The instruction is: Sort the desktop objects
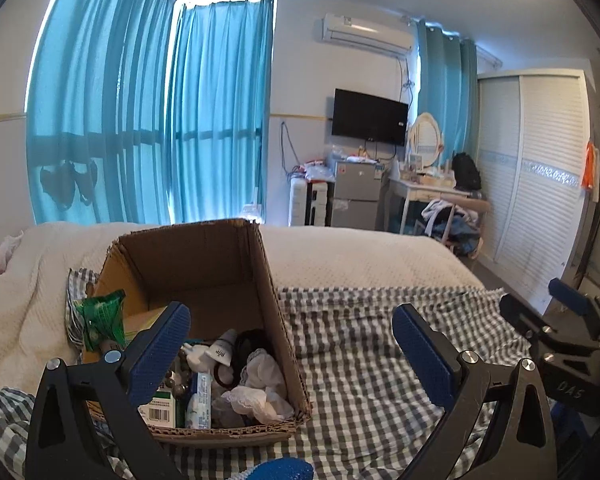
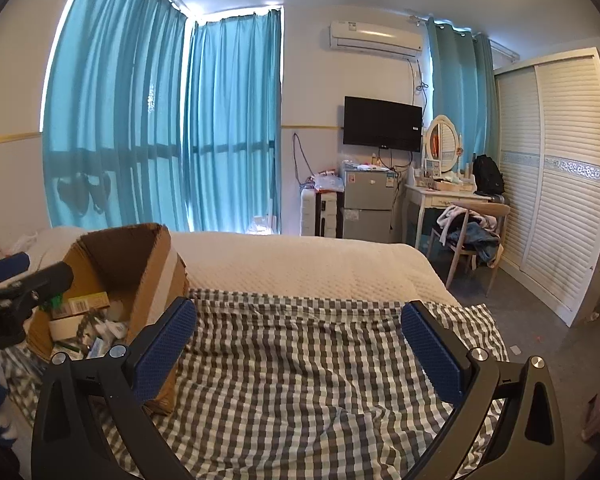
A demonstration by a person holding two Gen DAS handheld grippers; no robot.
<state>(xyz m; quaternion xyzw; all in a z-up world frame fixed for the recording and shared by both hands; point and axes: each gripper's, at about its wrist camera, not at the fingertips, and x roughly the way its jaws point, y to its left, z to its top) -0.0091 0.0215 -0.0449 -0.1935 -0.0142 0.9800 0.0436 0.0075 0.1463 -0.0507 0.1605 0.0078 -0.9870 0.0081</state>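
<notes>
You have the bed [image 2: 300, 260] ahead of you, its cream quilt running to the far edge at 12 o'clock, with teal curtains [image 1: 140, 112] behind it from 10 to 12 o'clock. A grey-and-white checked sheet [image 1: 360, 352] lies over the near part of the bed, wrinkled, and fills the space between both pairs of jaws.

The cardboard box [image 1: 216, 264] stands on that sheet, open at the top. In your left wrist view it sits at 9 to 10 o'clock from centre; in your right wrist view it is far over at 9 o'clock. Inside it, sorted things are piled together: a white crumpled cloth [image 1: 260, 392] at the near right corner, a white boxed item with a barcode [image 1: 160, 408] at the near left, a small white bottle [image 1: 222, 350] and a dark round item just behind the cloth. A green foil packet [image 1: 100, 320] sticks up at the box's left wall.

Your left gripper [image 1: 292, 352] has its jaws spread wide and holds nothing; its left finger overlaps the box's near left part in the picture. Your right gripper [image 2: 300, 344] is likewise wide apart and empty, above bare checked sheet, just right of the box.
</notes>
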